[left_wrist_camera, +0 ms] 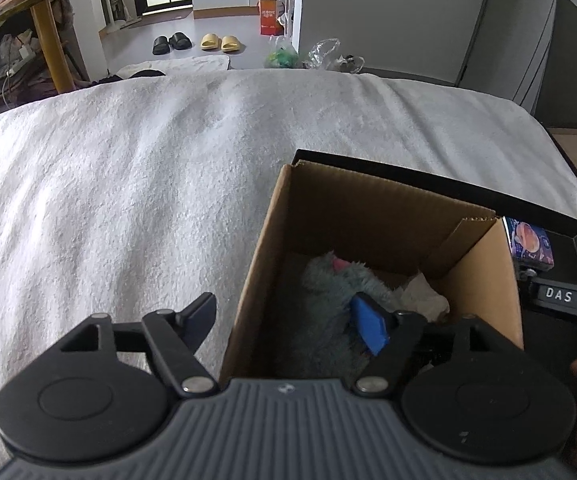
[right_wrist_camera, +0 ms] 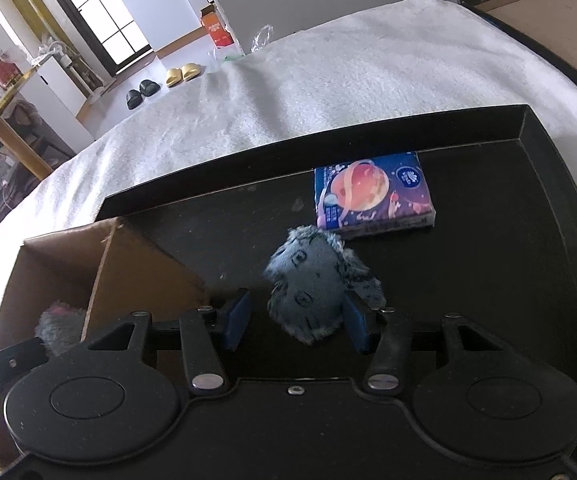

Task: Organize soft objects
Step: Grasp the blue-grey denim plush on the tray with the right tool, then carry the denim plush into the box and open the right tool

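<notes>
Nearest in the left wrist view, the left gripper stands wide apart with nothing pressed between its pads: one finger hangs over the white towel, outside the cardboard box, and the blue-padded finger reaches inside the box over the grey plush toy. That toy lies on the box floor with a pink patch at its far end and a crumpled white paper just to its right; the gripper body hides its near part. In the right wrist view, the right gripper is partly closed around a blue-grey fuzzy soft toy, which sits between the blue pads; the right pad meets the fabric, while contact on the left pad is hard to make out. The toy is held above the black tray, just near of a tissue pack printed with a planet, which lies flat on the tray floor. The box stands at the tray's left end, its right wall blocking most of the interior from this view, so only a tuft of the grey plush shows. A fingertip shows at the right edge of the left view. Farther off, beyond the towel, two pairs of slippers sit on the floor, with an orange carton and clear plastic bags nearby.
</notes>
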The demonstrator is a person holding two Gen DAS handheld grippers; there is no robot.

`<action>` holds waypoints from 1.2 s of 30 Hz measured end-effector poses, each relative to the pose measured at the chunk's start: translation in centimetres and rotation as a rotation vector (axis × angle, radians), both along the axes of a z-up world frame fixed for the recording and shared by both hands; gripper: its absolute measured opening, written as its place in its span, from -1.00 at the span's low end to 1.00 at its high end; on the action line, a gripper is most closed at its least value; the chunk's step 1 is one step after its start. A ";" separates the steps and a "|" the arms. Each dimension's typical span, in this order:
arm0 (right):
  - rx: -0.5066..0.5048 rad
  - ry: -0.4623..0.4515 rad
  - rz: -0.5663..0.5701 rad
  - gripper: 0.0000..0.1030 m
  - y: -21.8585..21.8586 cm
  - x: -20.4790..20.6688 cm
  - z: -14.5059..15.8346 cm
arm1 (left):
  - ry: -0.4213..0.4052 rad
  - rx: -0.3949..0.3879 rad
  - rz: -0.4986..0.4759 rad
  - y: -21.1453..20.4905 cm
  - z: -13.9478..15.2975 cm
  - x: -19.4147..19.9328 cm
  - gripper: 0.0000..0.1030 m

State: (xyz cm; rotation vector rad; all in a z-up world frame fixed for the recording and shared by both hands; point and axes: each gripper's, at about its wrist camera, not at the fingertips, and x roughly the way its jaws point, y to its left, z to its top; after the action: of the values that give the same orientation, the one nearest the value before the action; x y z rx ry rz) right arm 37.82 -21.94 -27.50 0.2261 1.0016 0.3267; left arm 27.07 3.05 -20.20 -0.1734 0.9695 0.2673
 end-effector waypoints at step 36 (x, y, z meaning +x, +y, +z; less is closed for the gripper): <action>-0.083 -0.102 0.037 -0.48 1.8 -3.8 7.0 | -0.055 -0.076 -0.022 1.2 1.3 -2.4 0.49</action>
State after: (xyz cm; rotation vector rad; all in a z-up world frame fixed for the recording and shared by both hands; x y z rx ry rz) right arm 34.06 -20.10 -20.50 0.1149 0.9176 0.3264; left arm 24.68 4.21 -18.93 -0.2380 0.9265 0.2045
